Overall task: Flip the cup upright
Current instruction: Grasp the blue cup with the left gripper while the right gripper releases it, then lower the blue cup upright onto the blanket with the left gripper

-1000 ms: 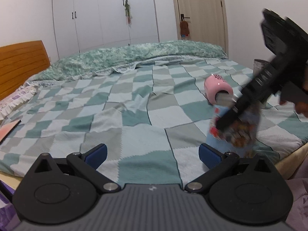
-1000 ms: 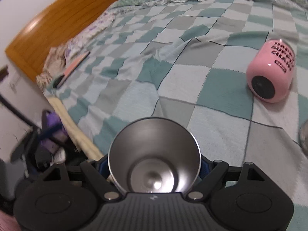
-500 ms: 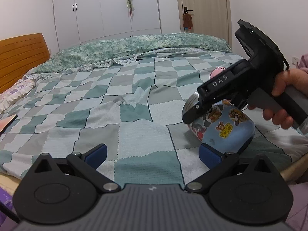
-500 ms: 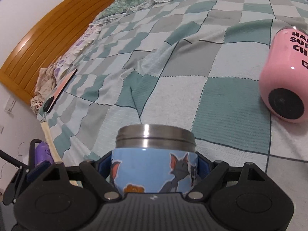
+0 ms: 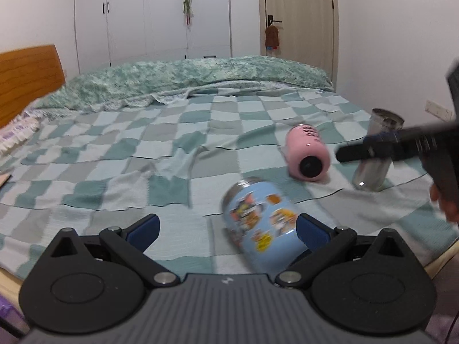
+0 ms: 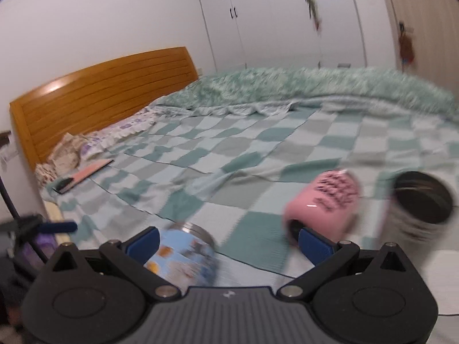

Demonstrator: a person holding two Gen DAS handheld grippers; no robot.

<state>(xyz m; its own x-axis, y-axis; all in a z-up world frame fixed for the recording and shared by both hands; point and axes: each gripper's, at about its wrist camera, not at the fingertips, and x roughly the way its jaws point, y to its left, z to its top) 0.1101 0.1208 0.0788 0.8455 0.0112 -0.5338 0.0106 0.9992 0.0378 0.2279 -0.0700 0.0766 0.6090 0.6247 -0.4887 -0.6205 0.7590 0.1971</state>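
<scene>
blue cartoon cup: tilted on bed | rigid, slick steel; grip mid-body | left hand-held gripper, right hand-held gripper: both spread, empty

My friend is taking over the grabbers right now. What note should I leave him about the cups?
Left gripper: open, holding nothing.
Right gripper: open, holding nothing.
Blue cartoon cup: on the blanket by the left gripper's right finger, tilted and blurry, so not clearly standing.
Pink cup: lying on its side, farther out.
Steel cup: standing upright at the right.
Left to do: probably steady the blue cup, then stand the pink one up.
</scene>
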